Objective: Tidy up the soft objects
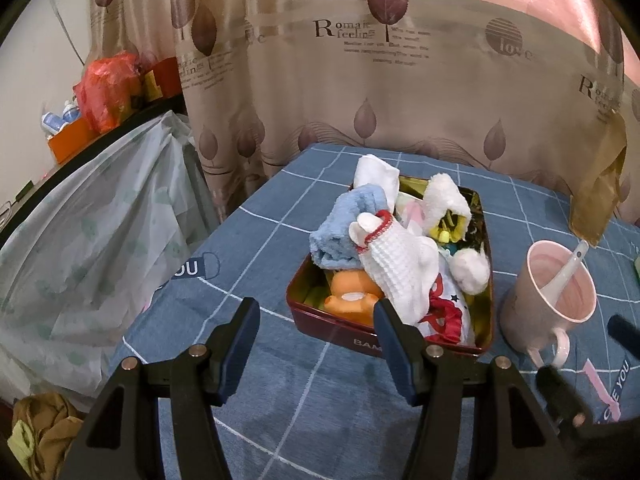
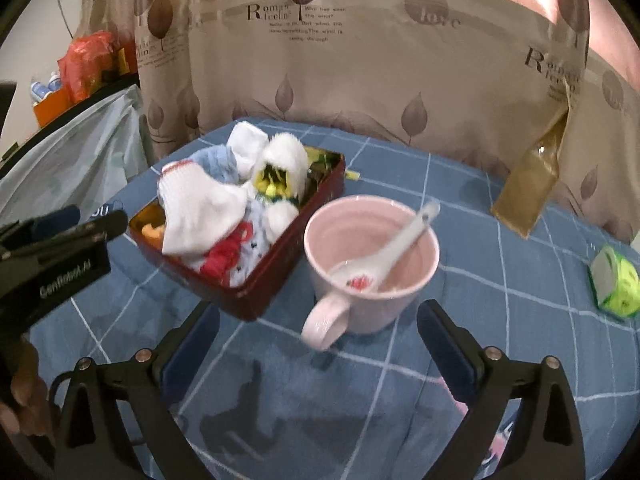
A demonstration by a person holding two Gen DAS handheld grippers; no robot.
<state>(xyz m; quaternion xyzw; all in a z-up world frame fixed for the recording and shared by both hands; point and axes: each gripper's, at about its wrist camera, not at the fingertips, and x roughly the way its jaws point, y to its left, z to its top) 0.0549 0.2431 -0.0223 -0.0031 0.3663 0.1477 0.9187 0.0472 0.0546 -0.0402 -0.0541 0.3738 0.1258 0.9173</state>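
A dark red tin box (image 1: 340,330) (image 2: 264,284) stands on the blue checked cloth, heaped with soft things: a white sock with a red cuff (image 1: 396,264) (image 2: 200,208), a blue towel (image 1: 344,220) (image 2: 218,162), white fluffy pieces (image 1: 444,196) (image 2: 284,152), an orange plush toy (image 1: 352,296) and a red-trimmed cloth (image 1: 444,312) (image 2: 224,258). My left gripper (image 1: 316,320) is open and empty, just in front of the box's near left corner. My right gripper (image 2: 320,328) is open and empty, in front of the mug.
A pink mug (image 1: 556,292) (image 2: 372,256) with a white spoon (image 2: 384,252) stands right of the box. A green packet (image 2: 614,286) lies far right. A curtain (image 1: 360,80) hangs behind. A plastic-covered heap (image 1: 80,240) lies left of the cloth.
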